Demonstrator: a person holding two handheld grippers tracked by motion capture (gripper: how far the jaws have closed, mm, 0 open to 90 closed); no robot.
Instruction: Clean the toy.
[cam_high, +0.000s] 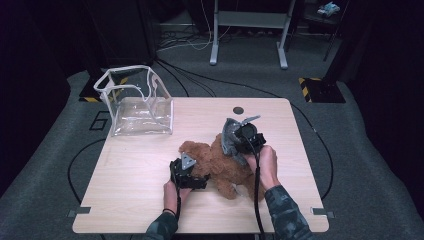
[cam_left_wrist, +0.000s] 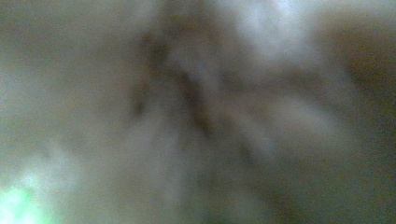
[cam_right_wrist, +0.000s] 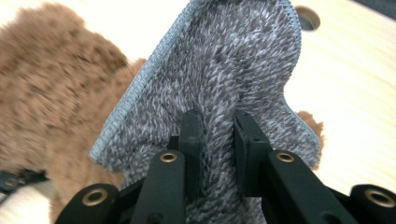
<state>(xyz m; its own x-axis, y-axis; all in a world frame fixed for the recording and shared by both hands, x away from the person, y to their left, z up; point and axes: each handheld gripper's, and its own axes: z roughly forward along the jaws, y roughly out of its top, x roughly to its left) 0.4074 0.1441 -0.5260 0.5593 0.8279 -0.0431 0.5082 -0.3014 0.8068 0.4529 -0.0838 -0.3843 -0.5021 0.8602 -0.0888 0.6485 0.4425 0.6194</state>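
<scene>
A brown teddy bear (cam_high: 225, 172) lies on the wooden table (cam_high: 125, 200), right of the middle. My right gripper (cam_high: 236, 143) hovers over the bear's far side. In the right gripper view it (cam_right_wrist: 217, 121) is shut on a fold of a grey fluffy cloth (cam_right_wrist: 233, 56), which stands up beside the bear (cam_right_wrist: 51, 88). The cloth (cam_high: 230, 131) hangs at the bear's upper edge. My left gripper (cam_high: 200, 176) presses into the bear's left side, its jaws buried in fur. The left gripper view is a close blur of fur.
A clear plastic bag with white trim (cam_high: 135, 102) stands open at the table's far left corner. A small round hole (cam_high: 238, 110) sits near the far edge. Cables and desk legs (cam_high: 215, 50) lie on the floor beyond the table.
</scene>
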